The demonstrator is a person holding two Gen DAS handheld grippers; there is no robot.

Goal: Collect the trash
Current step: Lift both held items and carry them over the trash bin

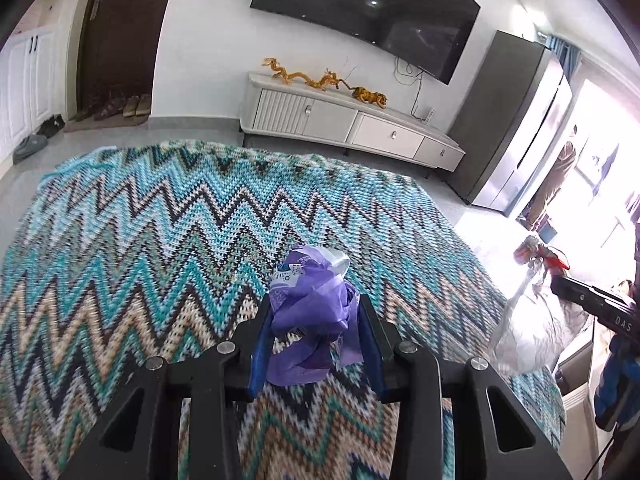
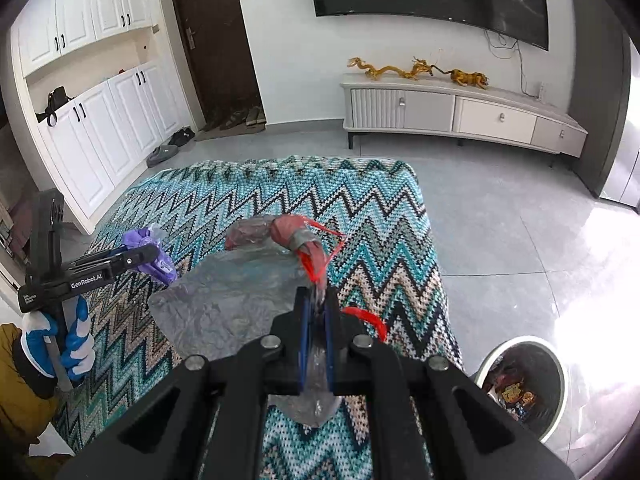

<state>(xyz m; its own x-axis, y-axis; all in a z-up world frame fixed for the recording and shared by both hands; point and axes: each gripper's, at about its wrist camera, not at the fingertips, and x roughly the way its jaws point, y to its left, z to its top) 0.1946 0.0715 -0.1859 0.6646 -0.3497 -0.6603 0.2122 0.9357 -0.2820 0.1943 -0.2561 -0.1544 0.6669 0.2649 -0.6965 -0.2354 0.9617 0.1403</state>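
Observation:
In the left wrist view my left gripper (image 1: 316, 312) is shut on a crumpled purple wrapper (image 1: 308, 312), held just above the zigzag blanket (image 1: 160, 232). In the right wrist view my right gripper (image 2: 316, 300) is shut on a clear plastic bag (image 2: 228, 304) with a red drawstring and a rolled red-and-grey top (image 2: 288, 234); the bag hangs over the blanket (image 2: 372, 216). The left gripper (image 2: 154, 254) with the purple wrapper (image 2: 150, 240) shows at the left of that view, in a blue-and-white gloved hand (image 2: 76, 344). The bag (image 1: 528, 320) shows at the right of the left wrist view.
A round trash bin (image 2: 524, 384) holding wrappers stands on the grey tiled floor at the lower right, beside the blanket-covered table. Behind are a white TV cabinet (image 2: 460, 116) with golden figurines, a dark door, white cupboards and shoes. A tall steel fridge (image 1: 520, 132) stands at the right.

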